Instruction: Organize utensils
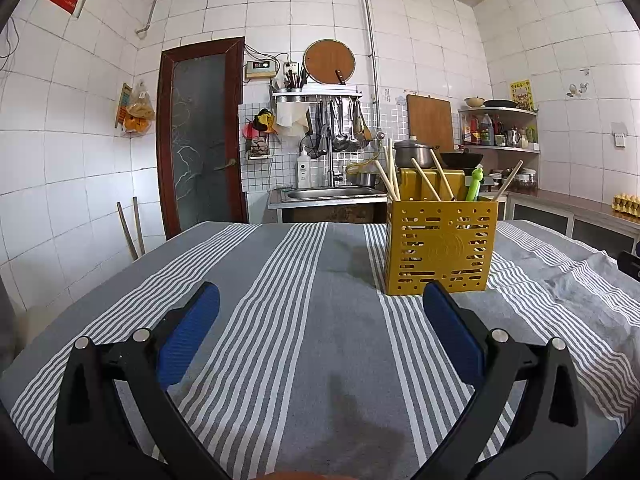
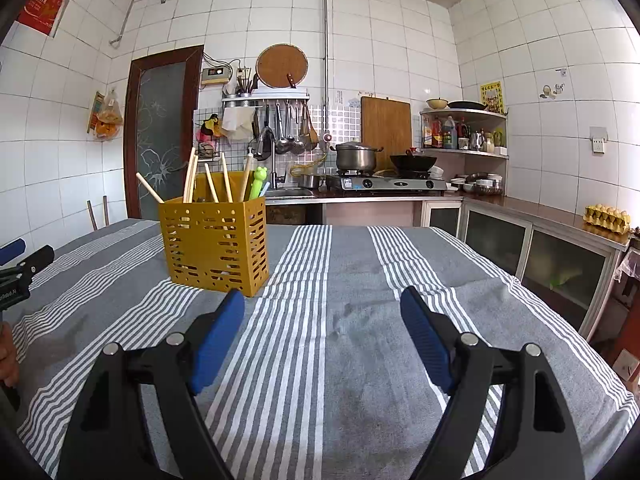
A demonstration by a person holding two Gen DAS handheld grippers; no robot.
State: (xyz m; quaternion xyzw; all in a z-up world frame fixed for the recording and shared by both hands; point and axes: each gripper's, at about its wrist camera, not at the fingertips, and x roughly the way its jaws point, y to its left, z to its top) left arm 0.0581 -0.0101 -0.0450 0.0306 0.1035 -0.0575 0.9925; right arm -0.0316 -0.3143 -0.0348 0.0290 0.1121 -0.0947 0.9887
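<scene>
Your left gripper point(image 1: 320, 300) and right gripper point(image 2: 322, 306) both hover with fingers spread wide and empty above the grey-and-white striped cloth on the desk point(image 2: 340, 360). The yellow perforated plastic utensil holder point(image 2: 216, 244) stands upright ahead, holding wooden chopsticks point(image 2: 190, 178) and a green frog-topped pen point(image 2: 257, 180).

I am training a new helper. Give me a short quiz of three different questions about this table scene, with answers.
1. True or false: the yellow holder lies on its side.
2. Which stands in the holder beside the wooden chopsticks? A) a green frog-topped utensil B) a red ladle C) a steel knife
3. Fill in: the right gripper and the left gripper are both ____, with nothing between the fingers.

Key: 1 false, it stands upright on the striped cloth; 2 A; 3 open.
</scene>
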